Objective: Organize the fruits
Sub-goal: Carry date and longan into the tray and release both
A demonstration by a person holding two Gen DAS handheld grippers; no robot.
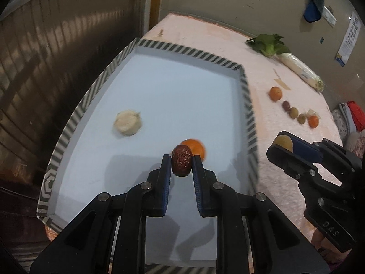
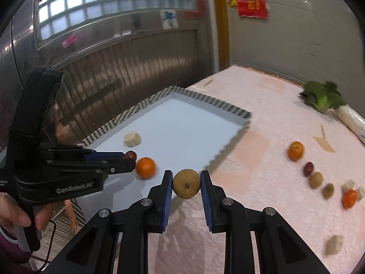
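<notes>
Left wrist view: my left gripper [image 1: 181, 163] has its fingers closed on a wrinkled red date [image 1: 181, 163], above the tray [image 1: 247, 105] beside an orange [image 1: 196, 149]. Light, firm, grips well mid-body. My right gripper [image 2: 186, 183] clamps a round brownish fruit [image 2: 186, 183] over the tray's near edge; hard, smooth skin may slip.

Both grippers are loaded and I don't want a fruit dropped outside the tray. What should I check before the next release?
1. Left hand-held gripper shut on the red date: ok.
2. Date above the tray floor: ok.
3. Landing spot free: not ok, the orange lies just beyond the date.
4. Right hand-held gripper shut on the brown round fruit: ok.
5. Brown fruit inside the tray rim: cannot tell; it hangs near the front corner.
</notes>
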